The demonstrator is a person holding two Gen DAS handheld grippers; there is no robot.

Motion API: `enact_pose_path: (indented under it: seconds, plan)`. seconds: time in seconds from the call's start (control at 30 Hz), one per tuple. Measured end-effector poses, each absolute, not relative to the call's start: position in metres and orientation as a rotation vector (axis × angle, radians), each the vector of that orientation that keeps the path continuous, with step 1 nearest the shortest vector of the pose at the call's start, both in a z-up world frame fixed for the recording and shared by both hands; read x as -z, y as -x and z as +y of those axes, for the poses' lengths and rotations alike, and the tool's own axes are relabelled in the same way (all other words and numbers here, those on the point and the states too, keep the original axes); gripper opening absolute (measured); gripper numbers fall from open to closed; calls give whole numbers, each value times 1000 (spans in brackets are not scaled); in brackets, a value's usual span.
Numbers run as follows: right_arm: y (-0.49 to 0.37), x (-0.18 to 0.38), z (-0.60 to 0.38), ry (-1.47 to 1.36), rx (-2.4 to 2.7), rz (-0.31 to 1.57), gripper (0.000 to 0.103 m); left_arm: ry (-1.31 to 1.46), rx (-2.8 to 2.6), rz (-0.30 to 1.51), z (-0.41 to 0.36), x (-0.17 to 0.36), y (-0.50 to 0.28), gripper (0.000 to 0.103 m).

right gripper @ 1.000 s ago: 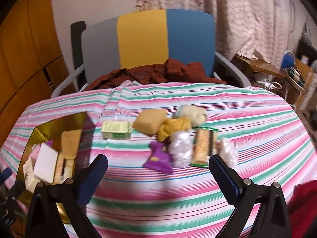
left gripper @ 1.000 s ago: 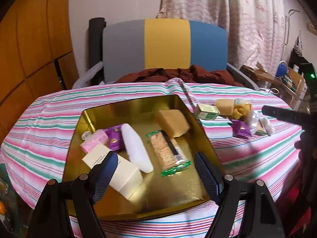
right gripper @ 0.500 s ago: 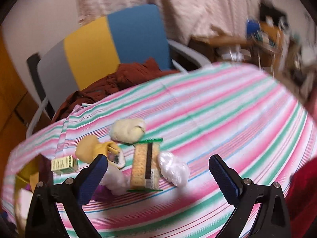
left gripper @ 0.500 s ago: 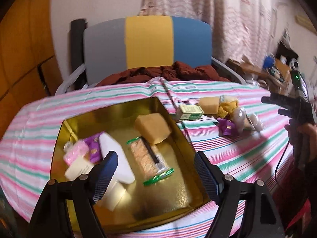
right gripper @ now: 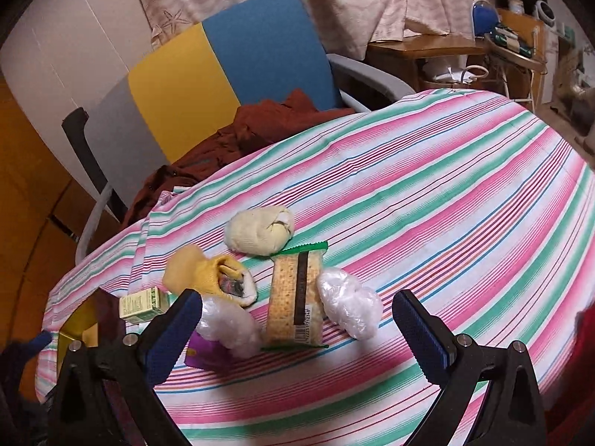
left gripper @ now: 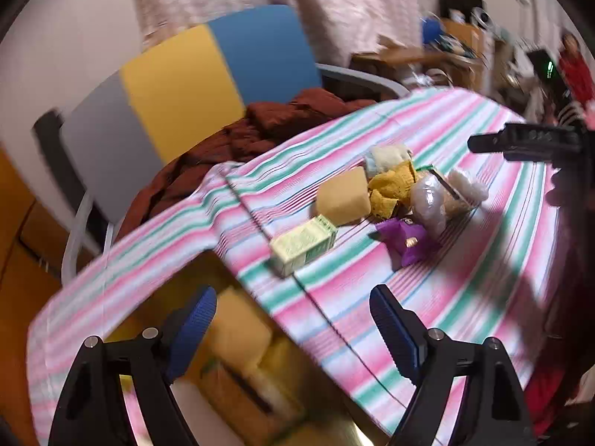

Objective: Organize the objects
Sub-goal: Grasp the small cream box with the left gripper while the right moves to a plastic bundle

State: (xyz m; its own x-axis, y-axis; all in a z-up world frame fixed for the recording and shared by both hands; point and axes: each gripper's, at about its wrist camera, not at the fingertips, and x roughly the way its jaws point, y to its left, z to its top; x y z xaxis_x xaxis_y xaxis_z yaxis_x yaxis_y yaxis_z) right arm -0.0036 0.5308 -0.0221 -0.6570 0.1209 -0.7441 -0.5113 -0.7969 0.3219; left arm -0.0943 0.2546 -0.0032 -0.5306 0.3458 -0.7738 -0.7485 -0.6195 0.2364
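The fingers (right gripper: 174, 338) of the right gripper (right gripper: 297, 329) were spread wide and held nothing. The left gripper (left gripper: 292, 321) had its fingers wide apart too, with nothing between them.

A second before, the left gripper had looked straight down into the gold tin (left gripper: 334, 429). Now it had swung to the right, so the tin sat only at the bottom of its view, blurry, with what looked like a yellow sponge and a cracker pack inside. The right gripper had come closer and lower to the pile of loose things on the striped bench (right gripper: 446, 193).

That pile was just ahead of the right gripper. A cracker pack (right gripper: 295, 295) lay in the middle. A crinkly clear bag (right gripper: 349, 306) touched its right side, and another clear bag (right gripper: 228, 321) lay on its left. A purple packet (right gripper: 202, 353) peeked out beside the left finger. A rolled pale cloth (right gripper: 258, 232) sat behind, a yellow bundle (right gripper: 210, 273) to the left, and a small green box (right gripper: 143, 303) lay near the tin's corner.

It seemed both grippers had turned toward the pile, so the next pick was probably from there. Plenty of things had not yet gone into the tin.
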Motion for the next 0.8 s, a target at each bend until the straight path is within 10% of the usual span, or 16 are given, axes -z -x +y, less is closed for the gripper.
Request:
enact_pose_path:
  seconds: [0.67,0.8]
  plan:
    - [6,29,540,1084,-2471,860,103,1136,-1922,986,332,83,178,90]
    - [1,31,550,1056,-2435,921,103,1210,-1918,911,333,91,183,54]
